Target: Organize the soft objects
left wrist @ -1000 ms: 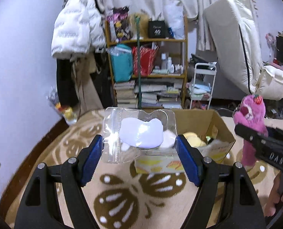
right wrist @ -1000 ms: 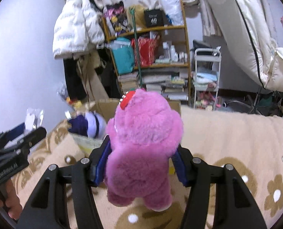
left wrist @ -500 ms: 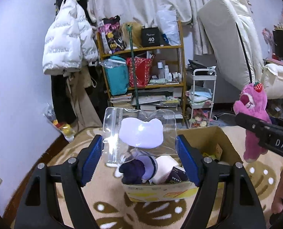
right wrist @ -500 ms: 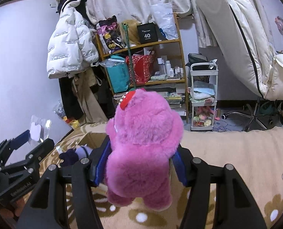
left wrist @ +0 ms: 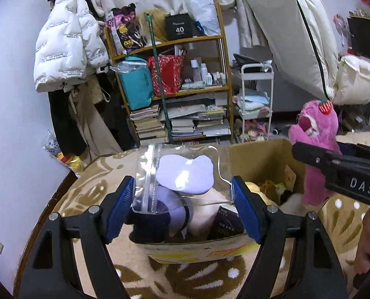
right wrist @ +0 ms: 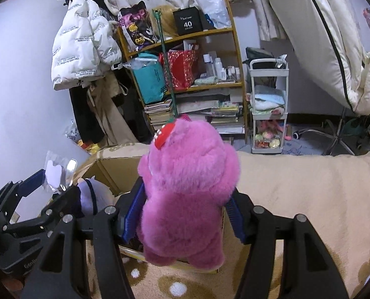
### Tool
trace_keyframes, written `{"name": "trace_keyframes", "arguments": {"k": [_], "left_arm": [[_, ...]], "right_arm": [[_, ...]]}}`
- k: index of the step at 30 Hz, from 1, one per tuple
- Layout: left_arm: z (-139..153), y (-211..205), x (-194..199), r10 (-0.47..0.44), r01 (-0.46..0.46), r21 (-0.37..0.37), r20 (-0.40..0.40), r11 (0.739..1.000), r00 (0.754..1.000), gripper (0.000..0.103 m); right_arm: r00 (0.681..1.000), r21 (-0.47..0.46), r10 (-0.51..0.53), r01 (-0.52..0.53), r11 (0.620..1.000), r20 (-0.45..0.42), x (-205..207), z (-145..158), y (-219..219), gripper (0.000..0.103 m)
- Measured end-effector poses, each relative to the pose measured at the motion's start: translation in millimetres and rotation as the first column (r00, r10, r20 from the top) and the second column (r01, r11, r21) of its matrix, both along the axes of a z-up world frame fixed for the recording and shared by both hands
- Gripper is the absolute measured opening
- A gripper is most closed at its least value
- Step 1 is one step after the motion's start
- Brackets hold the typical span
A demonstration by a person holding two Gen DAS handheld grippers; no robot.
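My left gripper is shut on a clear zip bag with a pale lilac soft piece inside. It holds the bag over the open cardboard box. A white and navy plush and other soft toys lie in the box. In the right wrist view my right gripper grips a pink plush bear by its sides. Its jaws are opening, with the bear still between the pads. The bear hangs above the box's rim. The left gripper and its bag show at lower left there.
The box stands on a beige blanket with a brown pattern. Behind it are a wooden shelf with books and bags, a white puffer jacket on the wall, a white trolley and a leaning white mattress.
Both grippers have moved forward and a little down. The bag now hangs over the box's open top, and the pink bear has come over the box's edge.
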State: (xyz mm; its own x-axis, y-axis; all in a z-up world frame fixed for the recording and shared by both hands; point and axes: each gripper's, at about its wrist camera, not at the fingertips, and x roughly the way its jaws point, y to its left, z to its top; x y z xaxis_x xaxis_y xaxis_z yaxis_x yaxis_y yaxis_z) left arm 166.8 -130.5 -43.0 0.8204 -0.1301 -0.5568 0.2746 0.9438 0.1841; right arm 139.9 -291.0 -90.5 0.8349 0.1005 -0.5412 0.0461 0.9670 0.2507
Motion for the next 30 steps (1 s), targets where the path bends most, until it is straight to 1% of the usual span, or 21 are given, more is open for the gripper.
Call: {"name": "trace_keyframes", "arguments": {"k": [4,6,7,11,12,13,14,16,19,21,22,23,28,30], "left_arm": [[-9,-3,-2,-0.022,0.022,0.01,-0.016,1.0,1.0,0.078],[-11,-6,-1,-0.027,0.028,0.017,-0.027,0.999,0.999,0.084],[-11,-6,-1,-0.026,0.027,0.019,-0.028,0.999,0.999,0.084],[-10,-4,-3,-0.025,0.025,0.003,-0.029,1.0,0.999,0.087],[-9,-3,-3,-0.018,0.018,-0.001,-0.03,1.0,0.999,0.092],[-8,-1,-4,-0.002,0.002,-0.006,-0.031,1.0,1.0,0.094],[-6,2,-5,0.011,-0.011,-0.015,-0.029,1.0,1.0,0.096],[-2,6,-8,0.021,-0.022,-0.04,-0.03,0.999,0.999,0.096],[0,12,-14,0.036,-0.038,-0.046,-0.037,0.998,0.999,0.097],[2,16,-20,0.058,-0.06,-0.027,-0.044,0.998,0.997,0.098],[3,17,-23,0.066,-0.067,-0.02,-0.049,0.998,0.997,0.098],[5,19,-28,0.066,-0.067,-0.017,-0.055,0.998,0.996,0.098],[22,33,-51,0.069,-0.07,-0.017,-0.046,0.997,0.997,0.098],[32,41,-59,0.09,-0.092,-0.032,-0.04,0.995,0.995,0.098]], "right_arm": [[1.0,0.052,0.009,-0.009,0.999,0.004,0,-8,-7,0.066],[1.0,0.068,0.017,-0.017,0.998,0.002,1,-10,-9,0.067],[1.0,0.076,0.02,-0.019,0.997,-0.009,3,-11,-10,0.069],[0.999,0.097,0.031,-0.03,0.995,-0.017,3,-15,-11,0.07],[0.999,0.095,0.034,-0.032,0.995,-0.017,2,-14,-10,0.07],[0.999,0.089,0.037,-0.036,0.995,-0.014,1,-13,-9,0.071],[0.999,0.08,0.039,-0.038,0.996,-0.011,0,-12,-8,0.076],[0.999,0.067,0.048,-0.047,0.997,-0.007,-3,-10,-6,0.083],[0.999,0.048,0.053,-0.053,0.997,0.0,-9,-7,-3,0.085],[0.998,0.041,0.062,-0.062,0.997,-0.004,-13,-6,-1,0.092],[0.997,0.044,0.072,-0.072,0.996,-0.001,-16,-5,-1,0.099],[0.997,0.046,0.08,-0.081,0.996,0.007,-20,-4,0,0.103],[0.997,0.03,0.076,-0.077,0.997,0.027,-38,7,-2,0.103],[0.997,0.052,0.075,-0.076,0.996,0.032,-44,14,-4,0.103]]}}
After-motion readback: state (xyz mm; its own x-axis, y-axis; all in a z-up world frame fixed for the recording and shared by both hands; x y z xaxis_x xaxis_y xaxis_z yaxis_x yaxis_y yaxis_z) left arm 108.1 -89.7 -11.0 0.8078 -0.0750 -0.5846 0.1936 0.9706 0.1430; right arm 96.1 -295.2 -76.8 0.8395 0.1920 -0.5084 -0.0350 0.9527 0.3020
